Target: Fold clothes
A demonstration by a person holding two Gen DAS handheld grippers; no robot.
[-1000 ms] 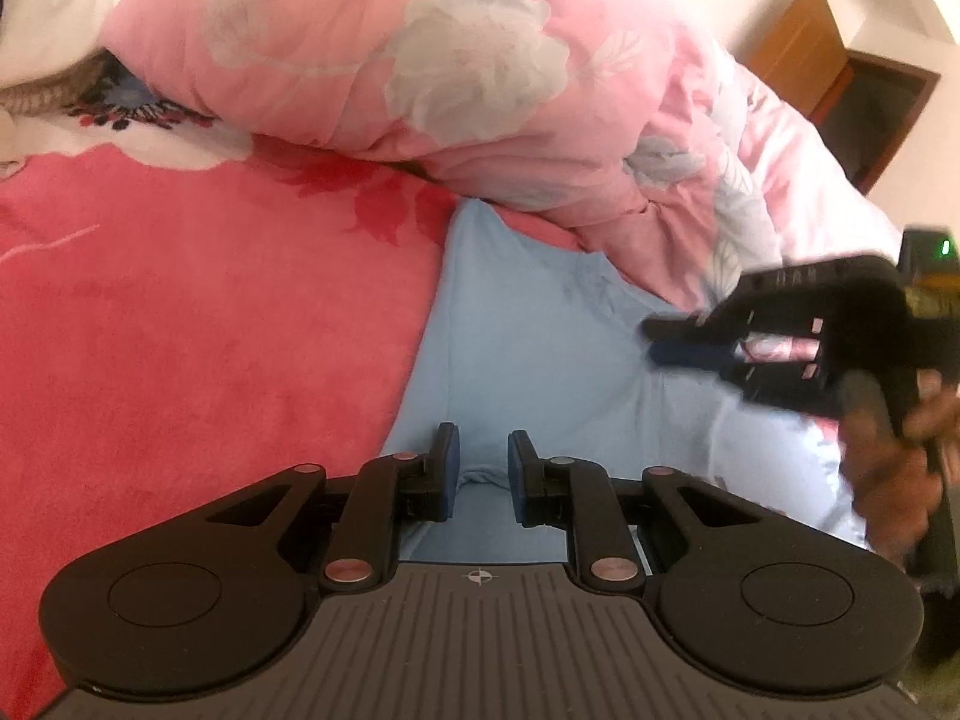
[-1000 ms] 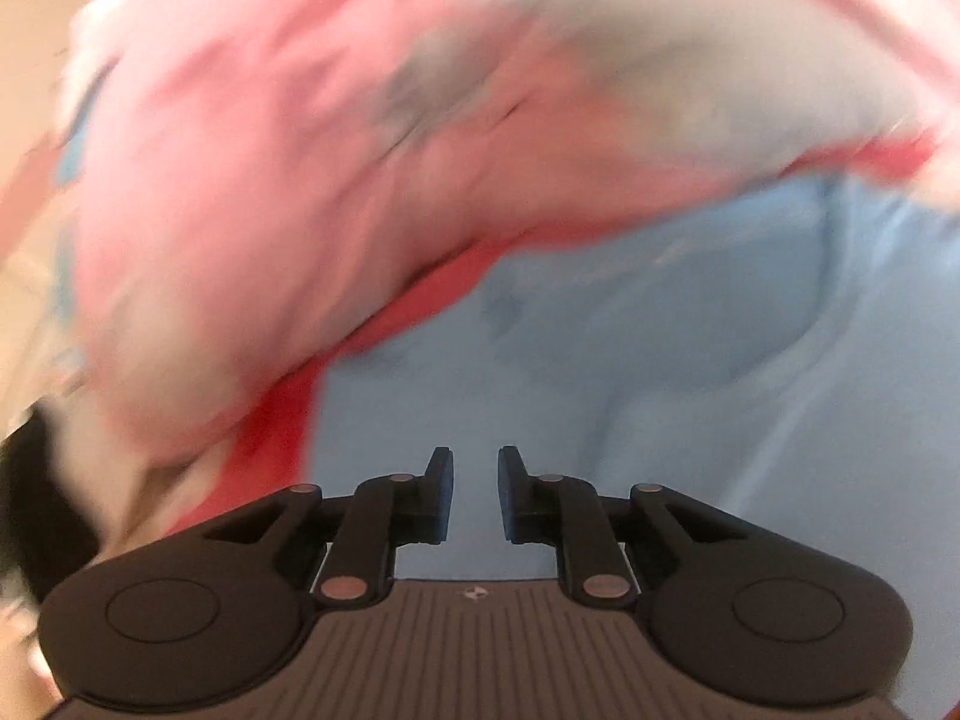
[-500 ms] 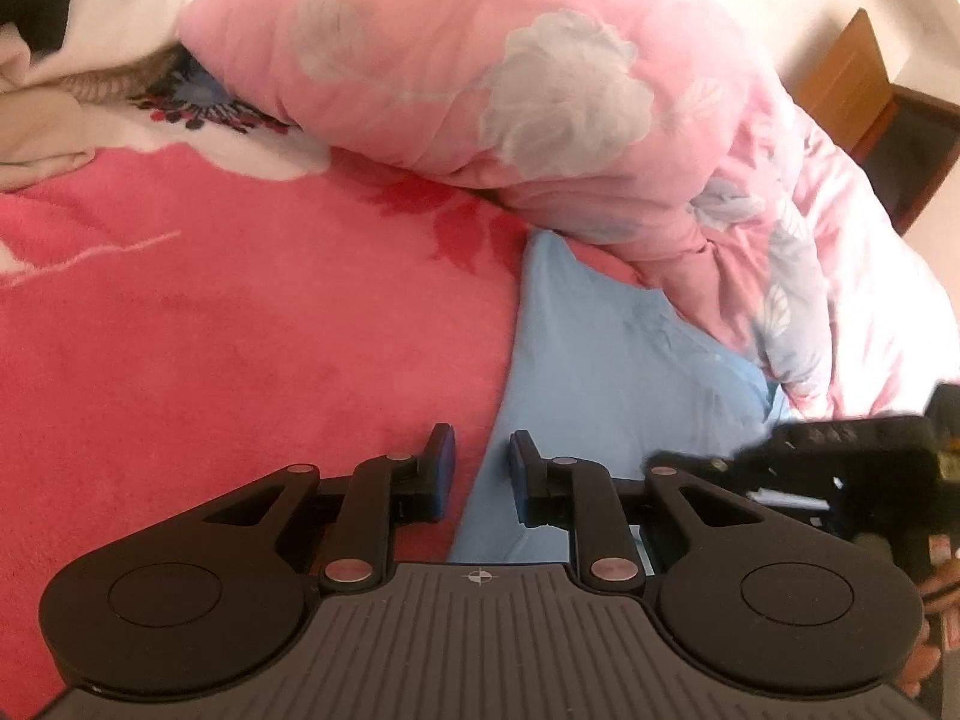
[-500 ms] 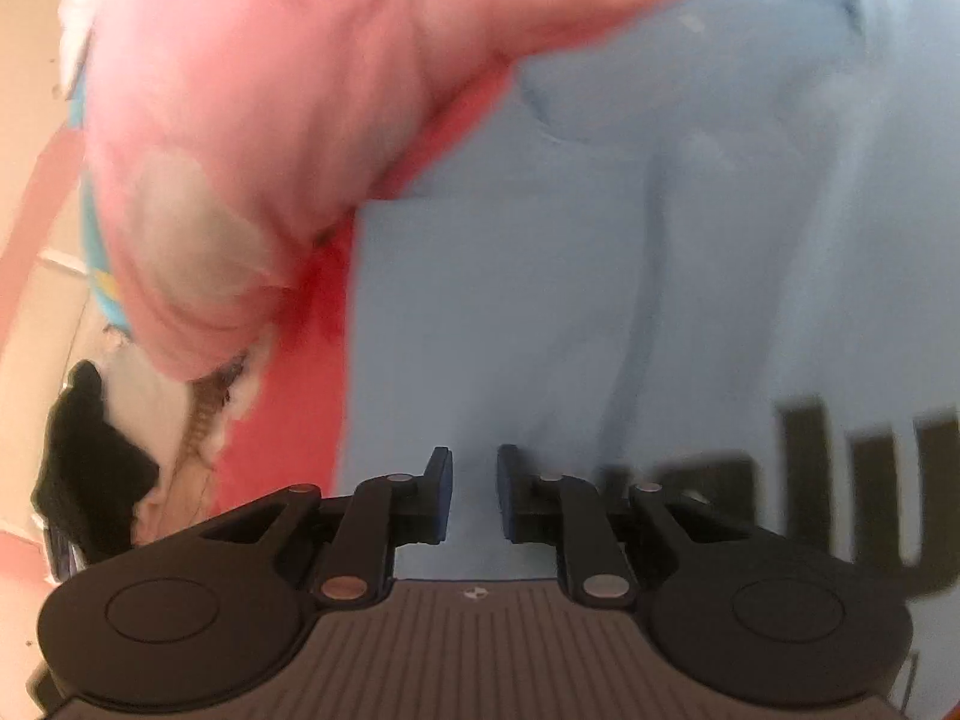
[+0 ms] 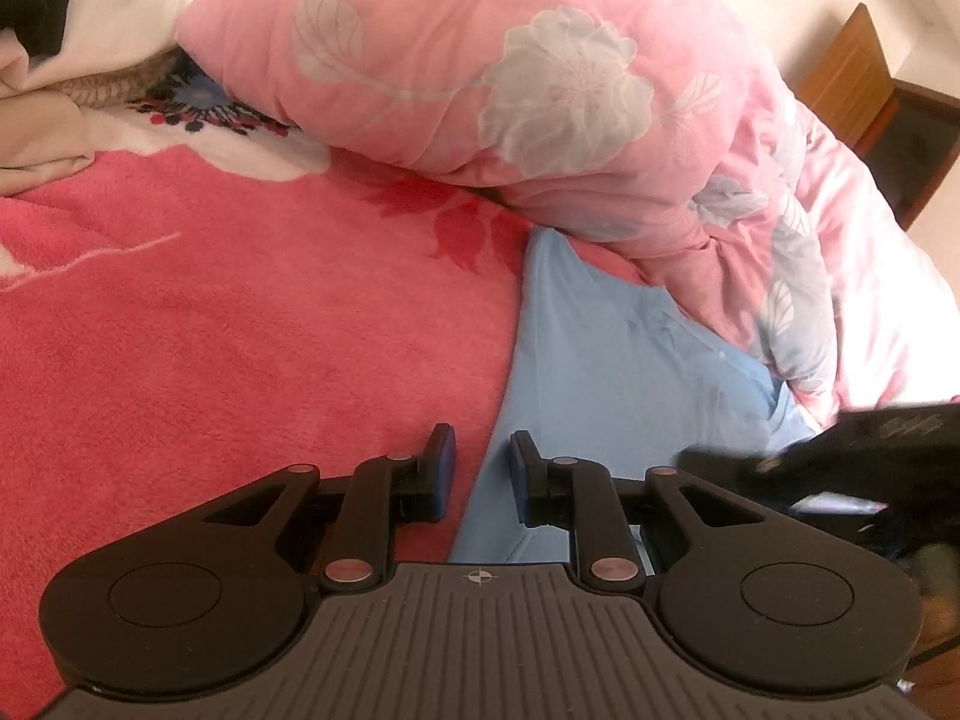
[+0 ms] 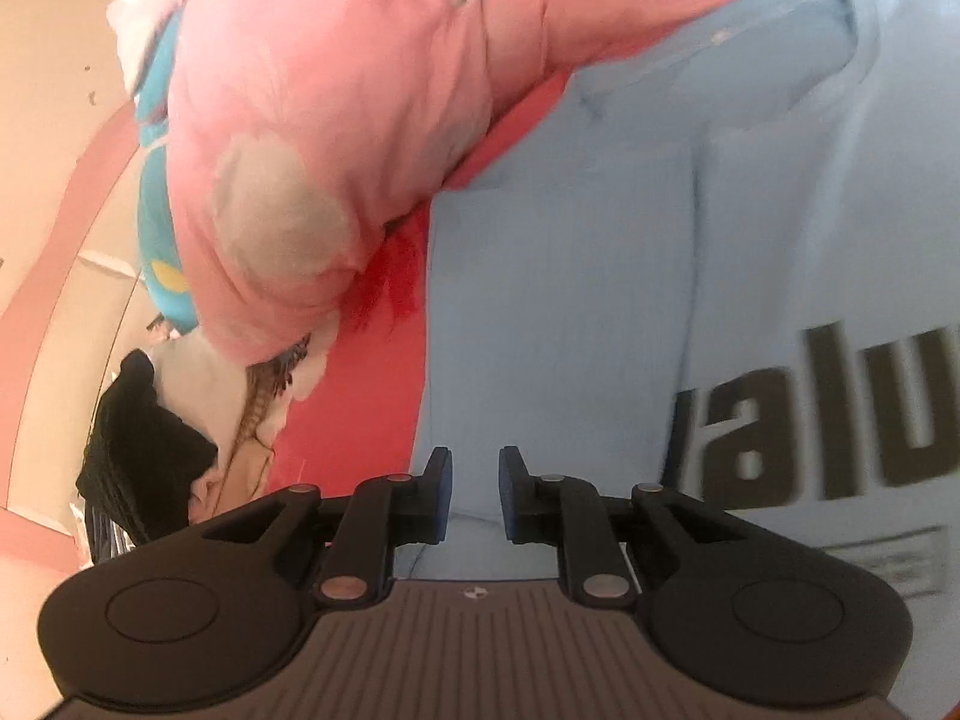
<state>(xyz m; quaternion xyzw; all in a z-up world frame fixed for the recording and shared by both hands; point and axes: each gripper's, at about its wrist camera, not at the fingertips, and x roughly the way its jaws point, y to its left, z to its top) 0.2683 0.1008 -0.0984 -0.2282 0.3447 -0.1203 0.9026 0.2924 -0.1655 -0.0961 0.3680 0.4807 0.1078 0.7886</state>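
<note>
A light blue T-shirt [image 5: 606, 360] lies flat on the red fleece blanket [image 5: 240, 324], its top tucked against a pink floral quilt [image 5: 540, 96]. My left gripper [image 5: 480, 465] hangs open over the shirt's left edge, nothing between its fingers. The right gripper shows blurred and dark at the right of the left wrist view [image 5: 840, 456]. In the right wrist view the shirt [image 6: 570, 300] fills the frame, with dark printed letters [image 6: 810, 438] at the right. My right gripper [image 6: 474, 480] stands open just above the cloth near its edge.
The bulky pink quilt [image 6: 336, 120] borders the shirt's far side. Beige and black clothes [image 5: 36, 60] lie piled at the far left of the bed. A wooden door [image 5: 852, 78] stands at the back right. Open blanket stretches left of the shirt.
My left gripper has drifted left, from over the shirt's middle to its left edge. The right gripper has swung down over the shirt, bringing the printed letters into view. Both stay open.
</note>
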